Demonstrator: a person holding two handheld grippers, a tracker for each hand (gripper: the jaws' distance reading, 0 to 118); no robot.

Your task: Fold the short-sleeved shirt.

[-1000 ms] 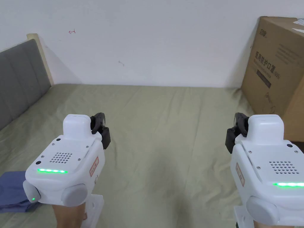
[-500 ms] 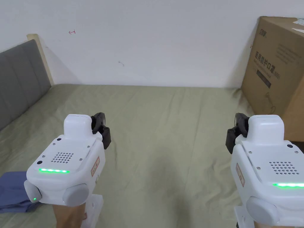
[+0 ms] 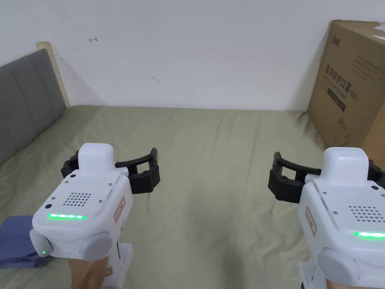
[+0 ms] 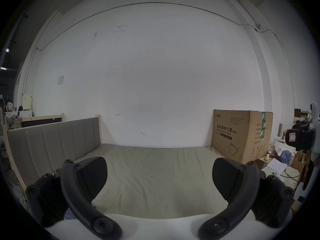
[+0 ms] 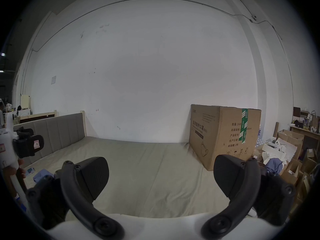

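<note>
1. A blue shirt (image 3: 17,241) is seen bunched at the bed's near left edge, just beside the left gripper (image 3: 111,171).
2. That gripper's jaws are spread wide, nothing held.
3. The green bed sheet (image 3: 210,158) is left bare in the middle.
4. The right gripper (image 3: 323,177) is also wide open and empty.
5. Looks like folding hasn't been started; the shirt needs to be grabbed and spread out flat first.

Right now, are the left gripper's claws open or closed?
Open. In its own view the left gripper has its two black jaws standing far apart, with bare green bedsheet between them and nothing held.
</note>
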